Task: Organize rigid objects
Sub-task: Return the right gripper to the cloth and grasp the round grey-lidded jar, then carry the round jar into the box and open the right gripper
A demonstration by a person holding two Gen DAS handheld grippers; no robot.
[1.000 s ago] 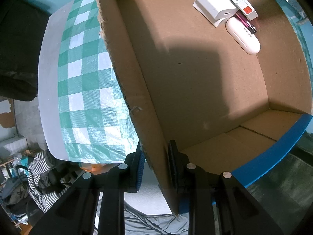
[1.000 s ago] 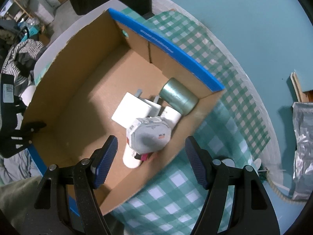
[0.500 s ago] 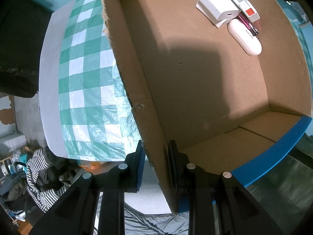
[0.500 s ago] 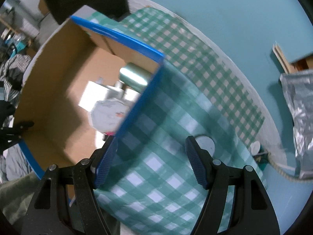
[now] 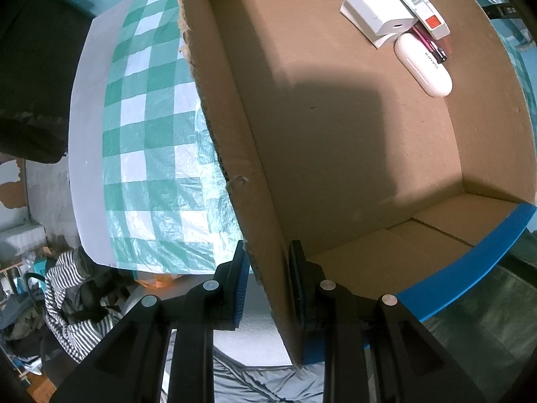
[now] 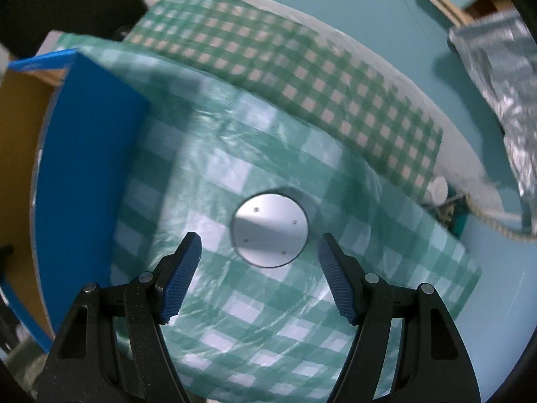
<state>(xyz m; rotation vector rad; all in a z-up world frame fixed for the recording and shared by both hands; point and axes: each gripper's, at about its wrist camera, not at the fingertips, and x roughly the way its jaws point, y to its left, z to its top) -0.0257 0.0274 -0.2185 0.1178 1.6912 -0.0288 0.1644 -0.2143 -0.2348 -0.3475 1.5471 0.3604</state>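
My left gripper (image 5: 268,268) is shut on the near wall of the cardboard box (image 5: 235,127), one pad outside and one inside. In the box's far corner lie a white charger block (image 5: 376,13), a white oval case (image 5: 423,63), a pink pen (image 5: 431,42) and a white stick with a red label (image 5: 424,11). My right gripper (image 6: 258,262) stands open above the checked cloth, nothing between its pads. A round silver disc (image 6: 269,230) lies flat on the cloth just beyond its fingertips. The box's blue outer wall (image 6: 90,154) is at the left of the right wrist view.
The green-and-white checked cloth (image 6: 255,319) covers a round white table (image 5: 87,141). A crinkled silver bag (image 6: 503,77) and a rope (image 6: 496,225) lie on the teal floor at the right. Striped clothing (image 5: 67,302) is heaped below the table's edge.
My right gripper has swung from above the box's inside out over the cloth and come lower, with the silver disc now ahead of its fingers. The left gripper has kept its hold on the box wall.
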